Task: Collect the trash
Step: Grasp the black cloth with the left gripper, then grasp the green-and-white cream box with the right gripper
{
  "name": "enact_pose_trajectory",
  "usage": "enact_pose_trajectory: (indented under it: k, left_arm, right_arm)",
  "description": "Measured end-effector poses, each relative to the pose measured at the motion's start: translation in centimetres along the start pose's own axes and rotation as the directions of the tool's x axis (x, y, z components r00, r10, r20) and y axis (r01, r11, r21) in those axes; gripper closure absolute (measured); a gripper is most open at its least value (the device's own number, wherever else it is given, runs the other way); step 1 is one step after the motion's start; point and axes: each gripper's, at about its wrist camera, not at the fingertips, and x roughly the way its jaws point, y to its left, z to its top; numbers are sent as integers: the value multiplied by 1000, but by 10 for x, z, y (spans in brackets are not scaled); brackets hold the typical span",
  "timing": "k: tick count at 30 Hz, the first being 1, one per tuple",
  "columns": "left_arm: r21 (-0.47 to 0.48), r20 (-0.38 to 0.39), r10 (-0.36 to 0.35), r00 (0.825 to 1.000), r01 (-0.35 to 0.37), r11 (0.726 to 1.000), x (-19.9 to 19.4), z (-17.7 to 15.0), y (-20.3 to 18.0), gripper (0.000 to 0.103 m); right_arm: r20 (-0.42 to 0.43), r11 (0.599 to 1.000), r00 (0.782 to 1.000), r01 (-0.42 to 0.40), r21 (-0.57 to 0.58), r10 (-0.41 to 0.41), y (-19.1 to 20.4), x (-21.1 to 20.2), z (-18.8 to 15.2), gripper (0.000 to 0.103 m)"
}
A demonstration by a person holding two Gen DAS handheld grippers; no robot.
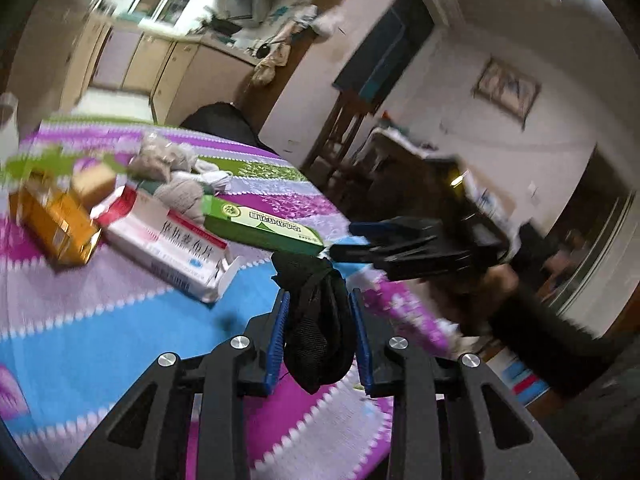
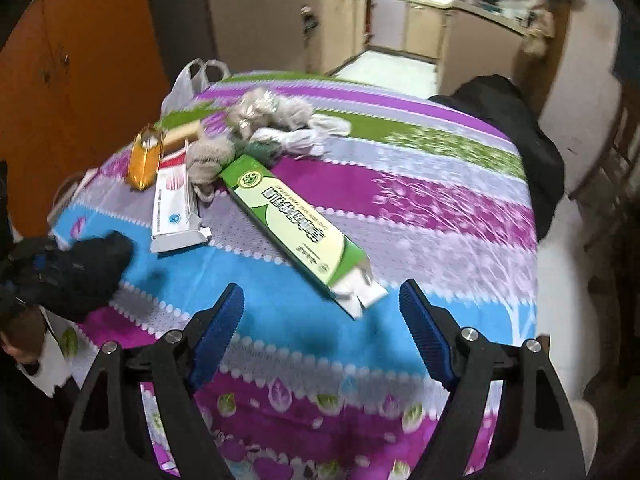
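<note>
A: Black mesh fabric point(image 1: 316, 332) is seen clamped between the blue pads of the left claw point(image 1: 318, 328), narrowly set, at 6 o'clock in the left wrist view, above the striped cloth of the table point(image 1: 120, 320).

B: Noted. The right claw point(image 2: 320, 320) is held wide with nothing between its pads. A green carton point(image 2: 292, 228) lies at 12 o'clock from it, open end nearest. A white carton point(image 2: 174, 212) and an orange box point(image 2: 144, 160) are recorded towards 10 o'clock, grey yarn point(image 2: 212, 156) beyond.
</note>
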Motion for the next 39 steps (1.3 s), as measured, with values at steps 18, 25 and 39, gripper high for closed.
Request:
enact_pose_trajectory:
  k: [18, 25, 39]
  left_arm:
    - [-109, 1, -13, 1000, 13, 994, -31, -2, 25, 72]
    - [-96, -13, 27, 1000, -28, 995, -27, -5, 23, 72]
    - [98, -63, 150, 987, -143, 985, -4, -8, -27, 72]
  right_arm:
    - [-157, 987, 987, -49, -153, 25, 25, 64, 39, 42]
    - [-143, 997, 990, 5, -82, -17, 36, 46, 16, 61]
    - [0, 857, 979, -181, 483, 206, 32, -37, -96, 62]
